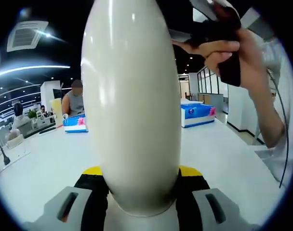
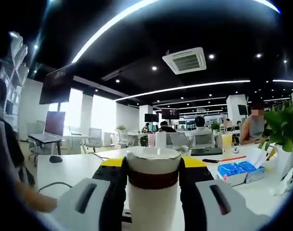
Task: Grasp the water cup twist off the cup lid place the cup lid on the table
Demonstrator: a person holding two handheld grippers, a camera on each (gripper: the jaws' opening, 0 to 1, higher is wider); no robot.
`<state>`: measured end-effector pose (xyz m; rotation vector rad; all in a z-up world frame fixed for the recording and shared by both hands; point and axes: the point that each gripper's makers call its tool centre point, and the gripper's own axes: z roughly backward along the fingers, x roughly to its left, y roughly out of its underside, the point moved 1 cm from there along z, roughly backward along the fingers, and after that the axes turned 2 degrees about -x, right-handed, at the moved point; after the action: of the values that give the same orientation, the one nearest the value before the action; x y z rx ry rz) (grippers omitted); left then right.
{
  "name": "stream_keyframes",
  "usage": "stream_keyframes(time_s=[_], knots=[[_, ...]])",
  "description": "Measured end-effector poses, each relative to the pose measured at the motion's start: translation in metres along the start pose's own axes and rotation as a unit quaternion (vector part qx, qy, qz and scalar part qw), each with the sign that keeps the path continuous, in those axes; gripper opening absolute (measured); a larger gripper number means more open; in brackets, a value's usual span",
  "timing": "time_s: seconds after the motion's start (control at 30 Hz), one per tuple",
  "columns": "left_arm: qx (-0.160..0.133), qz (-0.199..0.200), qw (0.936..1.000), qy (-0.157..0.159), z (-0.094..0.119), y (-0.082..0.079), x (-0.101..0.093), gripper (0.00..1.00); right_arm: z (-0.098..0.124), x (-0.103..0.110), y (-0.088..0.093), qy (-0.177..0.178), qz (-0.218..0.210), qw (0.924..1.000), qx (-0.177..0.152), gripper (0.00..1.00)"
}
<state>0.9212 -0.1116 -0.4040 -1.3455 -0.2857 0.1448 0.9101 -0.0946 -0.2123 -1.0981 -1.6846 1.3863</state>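
Left gripper view: my left gripper holds the cream water cup — its jaws are pressed to the body on both sides, above the white table. At upper right a hand grips my other gripper's dark handle. A blue tissue box lies beyond.

Right gripper view: my right gripper clamps the cup lid — white, with a brown band — between its jaws. A potted plant stands at right.

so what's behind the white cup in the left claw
Behind the cup lies the white table, with blue tissue boxes at either side and a seated person. The cup hides everything directly behind it.
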Motion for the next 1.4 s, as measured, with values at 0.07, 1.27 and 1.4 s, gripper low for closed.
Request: stream_keyframes(time_s=[0.07,1.27,1.4], knots=[[0.0,0.0,1.0,0.0,0.0,0.0,0.0,0.56,0.0,0.001,0.0,-0.009,0.004,1.0,0.0,0.45],[0.0,0.0,1.0,0.0,0.001,-0.001,0.0,0.55,0.006,0.012,0.0,-0.244,-0.035,0.9691,-0.01,0.44],[0.0,0.0,1.0,0.001,0.001,-0.001,-0.001,0.55,0.005,0.012,0.0,-0.262,-0.042,0.9641,-0.004,0.44]])
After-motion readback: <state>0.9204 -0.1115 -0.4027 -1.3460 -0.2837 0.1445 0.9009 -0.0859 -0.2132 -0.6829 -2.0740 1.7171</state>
